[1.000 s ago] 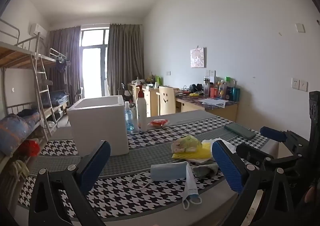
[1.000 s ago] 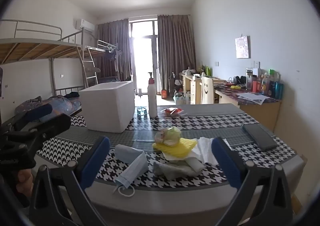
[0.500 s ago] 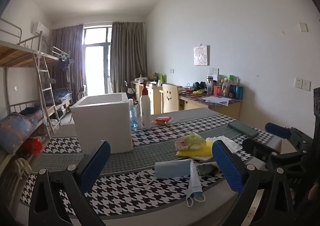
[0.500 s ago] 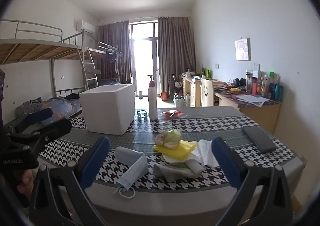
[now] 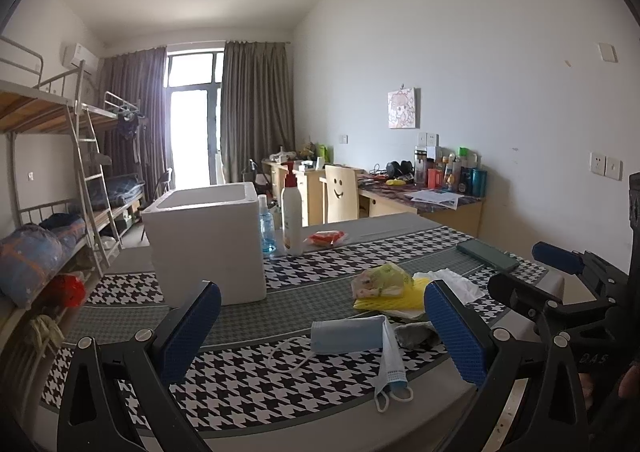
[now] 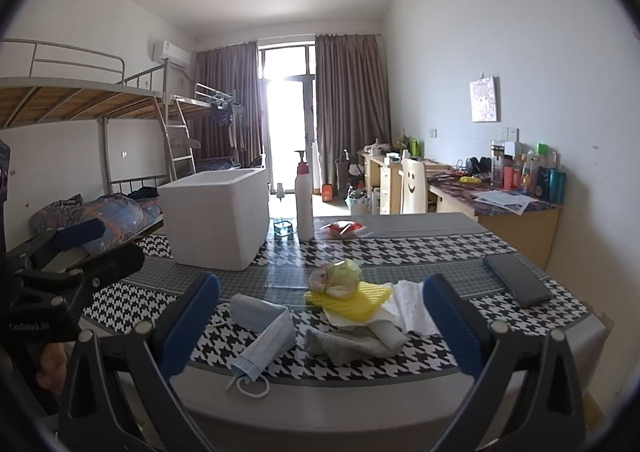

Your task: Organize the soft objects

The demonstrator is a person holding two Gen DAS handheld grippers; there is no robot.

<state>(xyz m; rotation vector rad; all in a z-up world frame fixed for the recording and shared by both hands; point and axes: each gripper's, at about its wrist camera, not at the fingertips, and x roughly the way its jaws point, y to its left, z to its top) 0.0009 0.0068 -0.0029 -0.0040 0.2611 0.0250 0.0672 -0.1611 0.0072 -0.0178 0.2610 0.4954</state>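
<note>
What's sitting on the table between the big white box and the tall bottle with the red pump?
A small clear bottle with blue liquid stands between the white box and the pump bottle. The left wrist view shows it best.

The table (image 6: 440, 248) has a soft cloth cover in black and white checks. The white box (image 6: 216, 220) looks like matt foam. The blue face masks (image 6: 264, 328) are thin, soft cloth. The phone (image 6: 516, 284) is dark and smooth
</note>
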